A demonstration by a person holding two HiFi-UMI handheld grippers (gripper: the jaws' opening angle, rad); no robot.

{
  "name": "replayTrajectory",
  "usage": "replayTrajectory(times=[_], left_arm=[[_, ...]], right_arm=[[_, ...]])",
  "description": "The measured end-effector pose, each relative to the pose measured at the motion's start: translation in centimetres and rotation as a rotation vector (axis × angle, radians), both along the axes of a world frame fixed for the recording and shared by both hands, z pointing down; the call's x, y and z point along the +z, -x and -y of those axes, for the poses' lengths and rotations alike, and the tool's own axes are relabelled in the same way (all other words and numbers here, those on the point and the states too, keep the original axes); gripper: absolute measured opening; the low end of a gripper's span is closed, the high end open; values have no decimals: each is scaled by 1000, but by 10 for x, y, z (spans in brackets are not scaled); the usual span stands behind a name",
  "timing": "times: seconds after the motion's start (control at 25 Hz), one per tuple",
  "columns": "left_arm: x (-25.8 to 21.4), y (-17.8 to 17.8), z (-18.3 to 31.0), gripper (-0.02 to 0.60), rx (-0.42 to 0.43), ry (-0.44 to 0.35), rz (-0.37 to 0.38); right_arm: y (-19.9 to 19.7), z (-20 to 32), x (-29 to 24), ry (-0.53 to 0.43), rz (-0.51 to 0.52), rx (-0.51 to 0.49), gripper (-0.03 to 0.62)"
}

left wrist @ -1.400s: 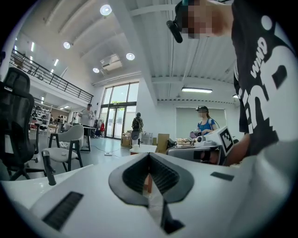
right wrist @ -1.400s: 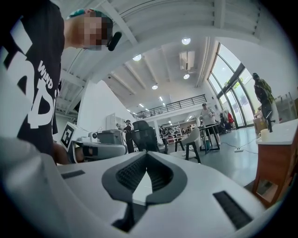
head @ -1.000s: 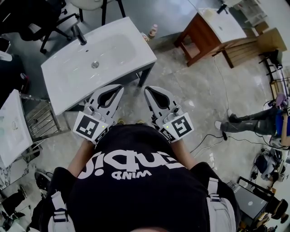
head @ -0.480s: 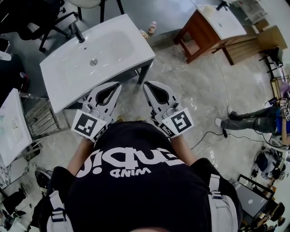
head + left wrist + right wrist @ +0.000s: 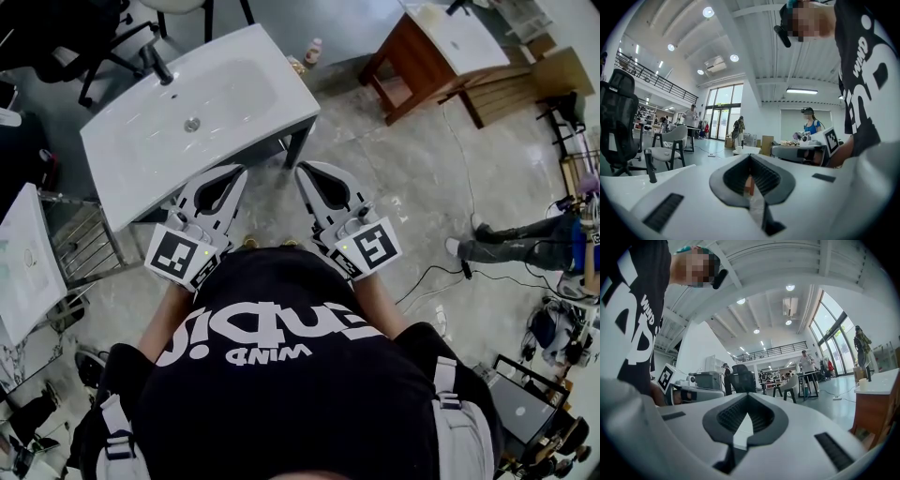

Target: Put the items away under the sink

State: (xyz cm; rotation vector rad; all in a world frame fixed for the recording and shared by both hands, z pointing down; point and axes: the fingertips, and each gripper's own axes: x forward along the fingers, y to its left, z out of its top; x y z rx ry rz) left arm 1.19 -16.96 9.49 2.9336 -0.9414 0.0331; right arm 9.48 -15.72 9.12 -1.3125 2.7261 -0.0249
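A person [image 5: 281, 375] in a black shirt stands on a pale stone floor [image 5: 394, 187] and holds both grippers level in front of the body, side by side and a little apart. The left gripper [image 5: 238, 172] points toward the near right corner of the white sink [image 5: 291, 98], and its tips reach just under that rim. The right gripper [image 5: 302, 170] points past the sink's dark corner leg over bare floor. In the left gripper view the jaws of the left gripper [image 5: 750, 158] are pressed together at the tips with nothing gripped; only floor and a strip of something orange behind them show through the loop they form. In the right gripper view the right gripper [image 5: 748, 396] likewise has its jaws closed tip to tip and empty. The sink stands far and to the left of the person, with its drain [image 5: 192, 123] in the middle of the basin and a black faucet [image 5: 156, 64] on its far left edge. The space beneath it is hidden from above. A small bottle [image 5: 312, 52] stands on the floor just beyond the sink's far right corner, well apart from both grippers. A wooden stand [image 5: 412, 70] with a white top sits far right, and a wire rack [image 5: 84, 246] lies near left of the sink.
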Motion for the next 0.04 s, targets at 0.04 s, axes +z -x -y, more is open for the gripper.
replayTrajectory(times=[0.04], left_arm=[[1,1,0,18,-3,2,-1]], right_arm=[[0,0,1,0,0,1,18]])
